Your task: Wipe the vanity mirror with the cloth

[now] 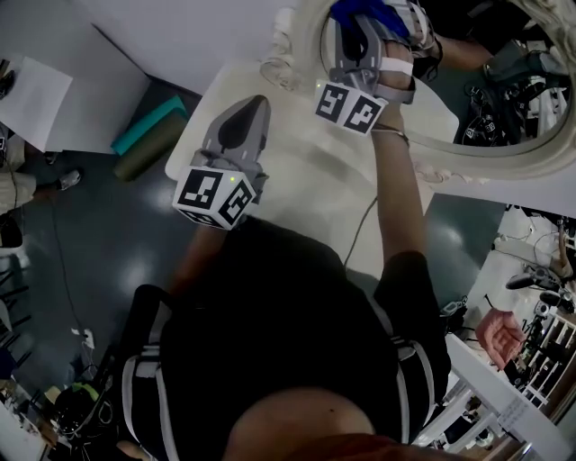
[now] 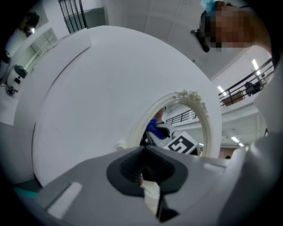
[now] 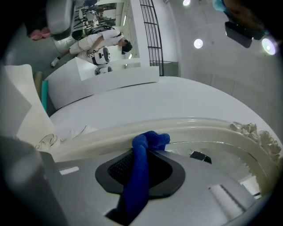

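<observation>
1. Bottom centre, head view: person's torso in a dark shirt point(image 1: 297, 342).
2. L gripper point(image 1: 254, 106), left of centre: hangs over the white table point(image 1: 306, 180), well apart from the mirror. Jaws are together w/ nothing btwn them, per left gripper view.
3. Thin cable point(image 1: 360, 225), centre-right: lies across the table.
4. R gripper point(image 1: 360, 22), top centre: jaws clamped on the blue cloth point(image 1: 358, 11). In right gripper view the cloth point(image 3: 141, 176) runs up btwn the jaws. Its bunched end sticks out past the tips, at the mirror's frame edge. Contact w/ the glass cannot be confirmed.
5. Mirror point(image 1: 430, 155), top right: oval, cream ornate frame, stands at the table's far edge.
6. Floor, upper left: teal roll point(image 1: 148, 122) and olive roll point(image 1: 148, 153), side by side.
</observation>
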The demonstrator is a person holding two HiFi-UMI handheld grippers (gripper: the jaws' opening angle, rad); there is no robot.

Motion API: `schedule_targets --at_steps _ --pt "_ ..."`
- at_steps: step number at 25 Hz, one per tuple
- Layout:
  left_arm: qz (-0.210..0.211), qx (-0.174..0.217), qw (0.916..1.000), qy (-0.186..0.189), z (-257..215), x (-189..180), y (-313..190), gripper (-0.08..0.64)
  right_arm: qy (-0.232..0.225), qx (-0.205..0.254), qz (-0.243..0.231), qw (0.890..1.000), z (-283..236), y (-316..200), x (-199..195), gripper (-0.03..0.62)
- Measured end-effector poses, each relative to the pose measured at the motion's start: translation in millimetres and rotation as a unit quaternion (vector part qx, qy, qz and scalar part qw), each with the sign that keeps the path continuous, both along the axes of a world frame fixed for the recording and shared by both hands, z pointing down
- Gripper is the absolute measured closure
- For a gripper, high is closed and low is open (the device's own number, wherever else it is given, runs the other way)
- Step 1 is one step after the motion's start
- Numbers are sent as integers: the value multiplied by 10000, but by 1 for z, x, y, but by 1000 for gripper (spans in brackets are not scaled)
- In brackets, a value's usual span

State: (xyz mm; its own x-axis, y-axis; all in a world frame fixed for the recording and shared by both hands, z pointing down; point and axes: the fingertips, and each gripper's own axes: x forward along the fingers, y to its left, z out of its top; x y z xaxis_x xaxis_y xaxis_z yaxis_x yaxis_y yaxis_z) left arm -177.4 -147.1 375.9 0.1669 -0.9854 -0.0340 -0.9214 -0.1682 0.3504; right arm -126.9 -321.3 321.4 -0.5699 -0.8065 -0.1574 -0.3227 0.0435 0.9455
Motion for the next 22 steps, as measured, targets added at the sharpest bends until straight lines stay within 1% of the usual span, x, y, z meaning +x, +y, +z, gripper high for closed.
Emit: schedule_targets --at_steps 6,10,16,22 --pt "-51 -75 10000 -3 5 -5 0 549 539 -181 -69 9984 60 1 -4 523" --pt "-42 -123 9999 6 7 -3 -4 549 895 -409 -117 9951 101 0 -1 523" --pt "-10 -175 9998 11 12 0 -4 549 1461 -824 -177 9857 170 5 12 523" --pt "20 -232 9997 42 16 -2 -7 549 1838 -1370 -214 9731 227 7 27 523"
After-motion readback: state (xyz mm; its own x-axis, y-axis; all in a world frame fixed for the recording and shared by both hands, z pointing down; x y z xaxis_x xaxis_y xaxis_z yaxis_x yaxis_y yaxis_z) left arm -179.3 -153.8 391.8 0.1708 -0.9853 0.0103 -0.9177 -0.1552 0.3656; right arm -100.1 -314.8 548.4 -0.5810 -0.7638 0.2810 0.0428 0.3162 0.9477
